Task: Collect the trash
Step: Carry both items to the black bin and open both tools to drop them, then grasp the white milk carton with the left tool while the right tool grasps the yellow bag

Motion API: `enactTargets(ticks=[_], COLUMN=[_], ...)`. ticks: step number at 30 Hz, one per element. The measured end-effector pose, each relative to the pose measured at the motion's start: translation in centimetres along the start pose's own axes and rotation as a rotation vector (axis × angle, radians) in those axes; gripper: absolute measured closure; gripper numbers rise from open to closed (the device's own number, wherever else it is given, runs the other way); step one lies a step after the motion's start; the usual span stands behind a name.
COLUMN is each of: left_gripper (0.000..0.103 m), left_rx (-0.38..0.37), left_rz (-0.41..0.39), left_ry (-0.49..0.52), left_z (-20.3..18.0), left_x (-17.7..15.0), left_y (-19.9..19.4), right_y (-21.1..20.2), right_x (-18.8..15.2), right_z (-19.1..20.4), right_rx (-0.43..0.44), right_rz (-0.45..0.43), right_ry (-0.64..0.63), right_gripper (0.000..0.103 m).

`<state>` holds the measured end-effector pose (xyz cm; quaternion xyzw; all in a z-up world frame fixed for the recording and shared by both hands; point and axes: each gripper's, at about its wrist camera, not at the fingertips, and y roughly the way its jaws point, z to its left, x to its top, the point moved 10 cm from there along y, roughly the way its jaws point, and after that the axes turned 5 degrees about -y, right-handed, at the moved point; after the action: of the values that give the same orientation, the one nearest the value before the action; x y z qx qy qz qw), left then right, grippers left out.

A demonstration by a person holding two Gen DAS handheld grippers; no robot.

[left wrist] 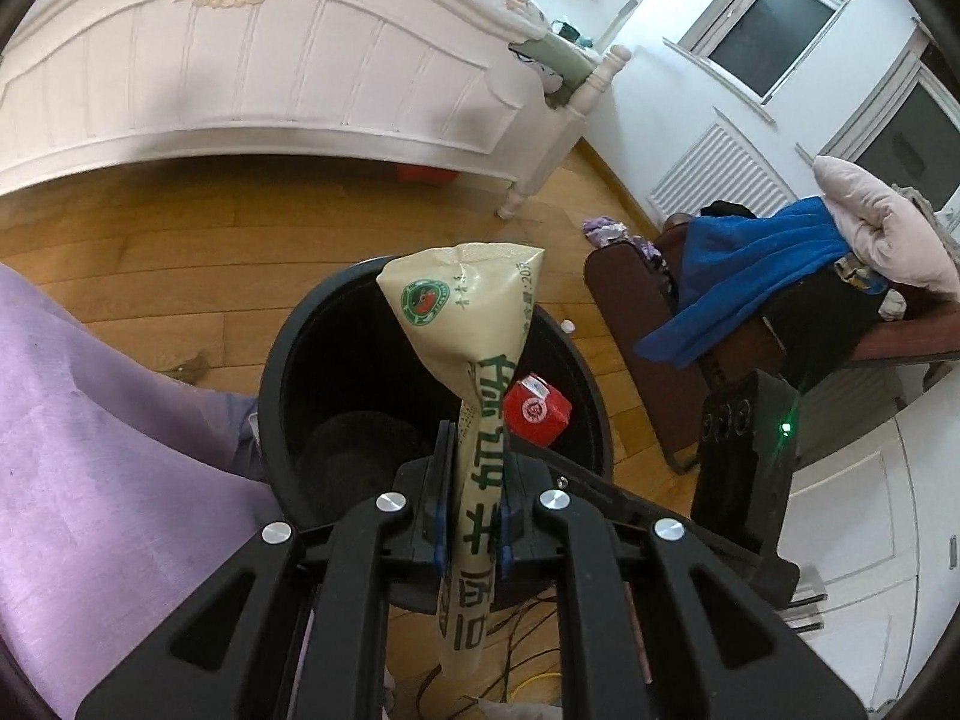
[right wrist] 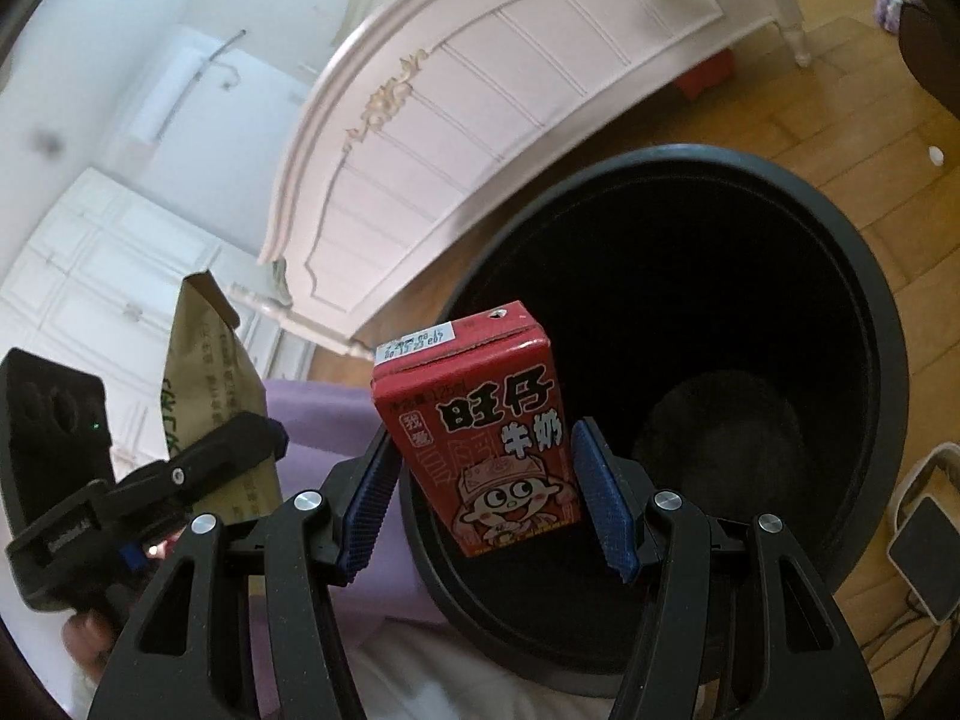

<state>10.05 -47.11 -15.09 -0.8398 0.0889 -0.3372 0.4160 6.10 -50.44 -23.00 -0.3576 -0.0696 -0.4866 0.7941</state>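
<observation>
A black round trash bin (left wrist: 276,372) stands on the wooden floor. My left gripper (left wrist: 477,450) is shut on a beige snack bag (left wrist: 468,300) with green lettering, held upright over the bin's near rim. In the right wrist view, my right gripper (right wrist: 483,438) is shut on a red milk carton (right wrist: 474,372) with a cartoon face, held above the bin's (right wrist: 888,324) open mouth. The carton (left wrist: 534,408) also shows just right of the bag in the left wrist view. The bag (right wrist: 204,372) appears at the left of the right wrist view. Something dark lies at the bin's bottom.
A white bed footboard (left wrist: 252,72) stands behind the bin. Purple fabric (left wrist: 90,450) lies at the left. A chair with a blue towel (left wrist: 750,282) and pink pillow (left wrist: 876,222) is at the right. Cables (left wrist: 522,654) and a white adapter (right wrist: 918,546) lie on the floor.
</observation>
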Motion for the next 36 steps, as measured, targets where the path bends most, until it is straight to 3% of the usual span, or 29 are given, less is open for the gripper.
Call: enactTargets(ticks=[4,5,7,8,9,18,26,36], left_gripper=[0.088,0.084,0.058,0.035,0.027,0.023,0.016,0.015], left_rx=[0.003,0.007,0.023,0.034,0.032,0.032,0.059,0.196], left_rz=[0.011,0.01,0.0,-0.016,-0.035,-0.101,-0.219,-0.377], left_ry=[0.004,0.009,0.014,0.008,0.003,0.006,0.021,-0.011], left_z=[0.0,0.0,-0.2,0.0,0.1,0.6,0.5,5.1], left_x=[-0.1,-0.1,0.2,0.3,0.4,-0.2,-0.7,-2.7], left_y=[0.2,0.1,0.1,-0.1,-0.5,-3.0,-8.0,-17.4], right_y=[0.0,0.2,0.4,0.4,0.4,-0.3,-0.6,0.5], right_x=[-0.4,-0.3,-0.3,-0.3,-0.2,0.7,0.6,-0.9], right_z=[-0.2,-0.2,-0.5,-0.5,-0.6,1.2,5.4,14.4], right_rx=[-0.007,-0.01,-0.014,-0.016,-0.014,-0.027,-0.012,0.056], right_rz=[0.014,0.019,0.022,0.016,0.009,-0.014,-0.025,0.006], right_ry=[0.003,0.007,0.014,0.019,0.023,-0.017,-0.116,-0.268], right_gripper=[0.044,0.044,0.034,0.028,0.027,0.027,0.027,0.024])
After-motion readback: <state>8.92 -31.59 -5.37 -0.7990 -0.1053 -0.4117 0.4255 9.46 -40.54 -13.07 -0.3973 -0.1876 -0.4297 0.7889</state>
